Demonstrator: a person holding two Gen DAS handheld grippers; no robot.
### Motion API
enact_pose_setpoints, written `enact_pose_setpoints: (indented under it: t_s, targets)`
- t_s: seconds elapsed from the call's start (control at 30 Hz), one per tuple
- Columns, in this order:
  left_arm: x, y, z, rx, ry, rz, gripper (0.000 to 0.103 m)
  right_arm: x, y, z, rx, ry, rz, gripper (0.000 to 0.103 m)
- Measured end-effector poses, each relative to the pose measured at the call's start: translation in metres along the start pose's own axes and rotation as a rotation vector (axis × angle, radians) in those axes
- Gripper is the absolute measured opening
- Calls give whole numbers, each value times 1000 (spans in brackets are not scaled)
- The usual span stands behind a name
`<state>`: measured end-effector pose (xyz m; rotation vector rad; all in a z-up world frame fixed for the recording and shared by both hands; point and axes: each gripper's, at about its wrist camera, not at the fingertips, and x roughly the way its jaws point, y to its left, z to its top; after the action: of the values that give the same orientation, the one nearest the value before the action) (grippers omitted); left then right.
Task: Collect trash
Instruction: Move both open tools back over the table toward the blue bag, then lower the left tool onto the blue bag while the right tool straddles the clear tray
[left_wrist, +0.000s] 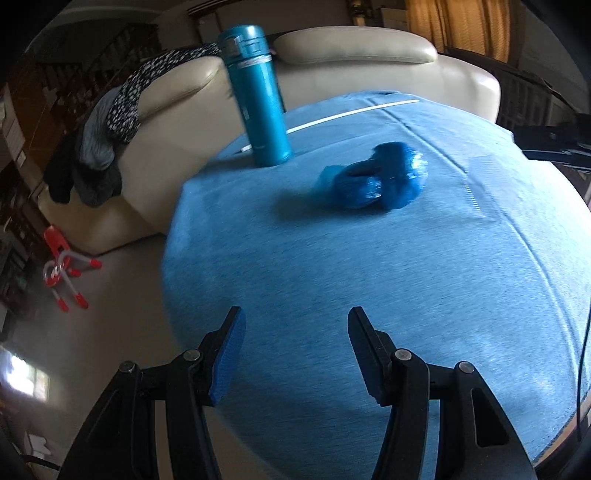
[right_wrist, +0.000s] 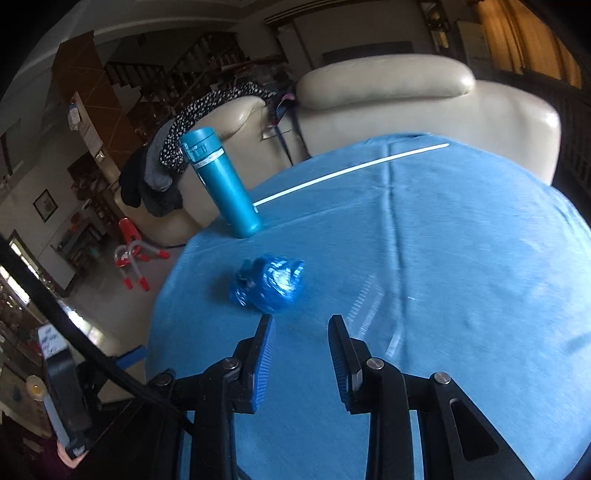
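A crumpled blue plastic bag (left_wrist: 376, 177) lies on the blue tablecloth (left_wrist: 332, 280), beyond my left gripper (left_wrist: 295, 317), which is open and empty above the near part of the table. In the right wrist view the same bag (right_wrist: 271, 284) lies just beyond my right gripper (right_wrist: 301, 321), a little left of its line; that gripper is open and empty. A clear plastic sheet (left_wrist: 480, 188) lies flat on the cloth right of the bag; it also shows in the right wrist view (right_wrist: 376, 314).
A teal thermos bottle (left_wrist: 256, 96) stands upright near the table's far left edge, seen too in the right wrist view (right_wrist: 221, 184). A thin white stick (right_wrist: 351, 170) lies along the far side. A cream sofa (left_wrist: 351, 55) with clothes stands behind. The table edge drops off at left.
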<state>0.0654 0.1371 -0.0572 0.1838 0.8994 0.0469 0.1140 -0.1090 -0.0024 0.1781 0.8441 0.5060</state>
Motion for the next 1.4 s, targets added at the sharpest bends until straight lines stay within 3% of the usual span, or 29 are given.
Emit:
enact_pose_setpoints:
  t_s: [0.2, 0.37, 0.53, 0.8, 0.83, 0.9, 0.93, 1.03, 1.23, 1.27, 1.3, 1.4]
  targets:
    - [7, 22, -5, -34, 18, 15, 59, 47, 6, 10, -3, 47, 4, 33]
    - [15, 33, -7, -60, 36, 20, 59, 60, -20, 4, 65, 78, -49, 33]
    - [19, 41, -8, -85, 37, 25, 59, 35, -55, -6, 107, 25, -128, 33]
    - [20, 37, -7, -82, 38, 10, 59, 5, -112, -24, 257, 48, -251, 34]
    - [19, 35, -7, -78, 36, 10, 59, 3, -113, -23, 265, 46, -243, 37]
    - [16, 34, -6, -74, 31, 8, 59, -1, -110, -20, 269, 28, -227, 80]
    - [15, 34, -5, -74, 29, 6, 59, 0, -108, -18, 264, 17, -224, 82]
    - [12, 35, -3, -78, 26, -5, 59, 5, -95, -12, 207, 5, -240, 82]
    - [10, 32, 21, -72, 1, -53, 59, 51, -78, -4, 93, 112, -379, 80]
    - [11, 31, 28, -71, -5, -69, 59, 57, -77, -5, 76, 117, -406, 66]
    - [12, 31, 35, -69, -10, -93, 59, 62, -76, -6, 57, 122, -438, 45]
    - [21, 26, 57, -60, -19, -171, 61, 63, -74, -10, 30, 120, -450, 45]
